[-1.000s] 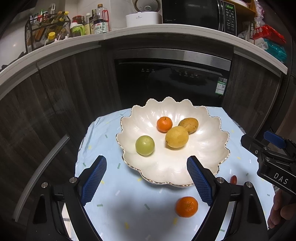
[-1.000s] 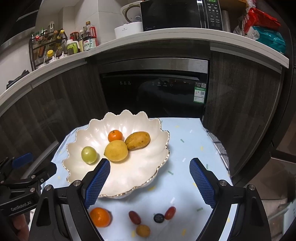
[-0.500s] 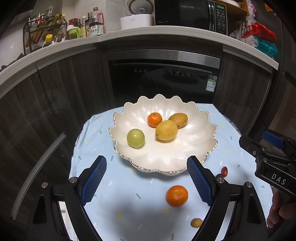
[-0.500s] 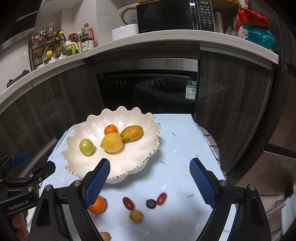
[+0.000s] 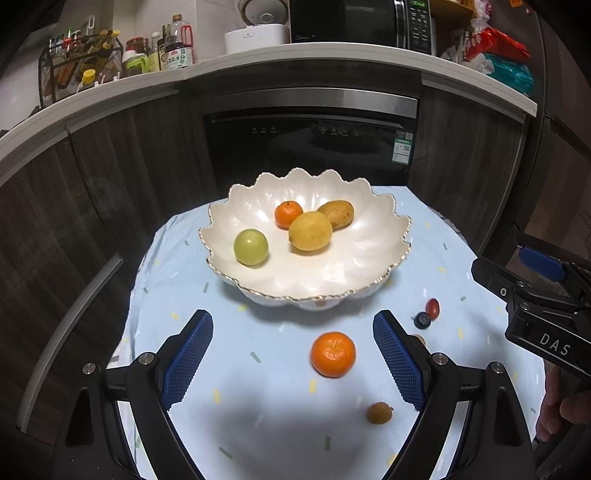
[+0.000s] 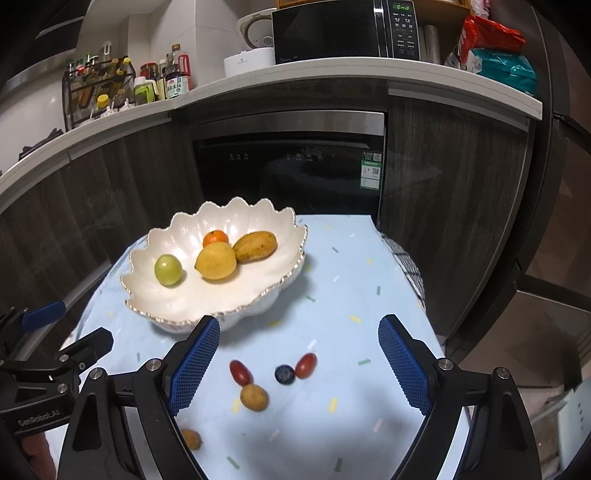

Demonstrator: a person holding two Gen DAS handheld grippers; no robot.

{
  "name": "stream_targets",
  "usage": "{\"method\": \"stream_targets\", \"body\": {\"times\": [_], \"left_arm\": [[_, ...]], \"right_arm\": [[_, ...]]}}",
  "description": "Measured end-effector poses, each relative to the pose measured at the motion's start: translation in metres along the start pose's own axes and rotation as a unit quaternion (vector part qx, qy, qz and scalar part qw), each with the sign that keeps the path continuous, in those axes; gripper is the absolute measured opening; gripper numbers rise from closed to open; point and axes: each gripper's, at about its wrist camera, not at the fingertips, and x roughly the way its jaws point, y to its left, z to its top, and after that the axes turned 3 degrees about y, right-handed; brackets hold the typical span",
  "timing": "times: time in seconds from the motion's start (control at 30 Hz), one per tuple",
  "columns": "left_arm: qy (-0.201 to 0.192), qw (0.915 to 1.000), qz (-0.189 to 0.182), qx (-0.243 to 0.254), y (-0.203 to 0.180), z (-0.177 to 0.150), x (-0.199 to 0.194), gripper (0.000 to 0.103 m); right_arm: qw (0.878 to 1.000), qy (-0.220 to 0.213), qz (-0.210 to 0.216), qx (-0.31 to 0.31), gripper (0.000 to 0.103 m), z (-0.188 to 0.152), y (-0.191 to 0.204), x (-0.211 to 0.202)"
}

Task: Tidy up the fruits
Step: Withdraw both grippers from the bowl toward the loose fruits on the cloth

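1. A scalloped, glossy cream bowl (image 5: 388,236) with a thin gold rim is seen in the middle of the left view, set on a surface (image 5: 258,369) covered by a pale blue cloth with small confetti marks.
2. Inside the bowl are held a smooth green round fruit (image 5: 251,246), a dimpled yellow lemon (image 5: 310,230), a small orange (image 5: 288,214) and a speckled oblong brownish fruit (image 5: 337,213); the last three are touching.
3. On the cloth below the bowl, right of centre, a loose pebbly orange (image 5: 333,354) is seen, with a small rough brown round fruit (image 5: 378,412) lower right of it.
4. In the right view, two glossy red oval fruits (image 6: 241,372) (image 6: 306,365) and a dark blue berry (image 6: 284,374) lie at lower centre.
5. The left claw (image 5: 291,363) is spread apart, empty, its blue pads cross-hatched.
6. The right claw (image 6: 297,367) is likewise apart and empty.
7. "DAS" is read on the right tool, "GenRobot.AI" on the left tool, and "End" on the microwave (image 6: 343,31) display.
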Motion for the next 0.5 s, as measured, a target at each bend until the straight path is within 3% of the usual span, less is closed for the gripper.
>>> {"method": "stream_targets", "body": {"times": [0.5], "left_arm": [[0.015, 0.9994, -0.024, 0.019, -0.020, -0.029, 0.015, 0.089]], "right_arm": [[1.000, 0.019, 0.004, -0.018, 0.088, -0.032, -0.008, 0.008]]}}
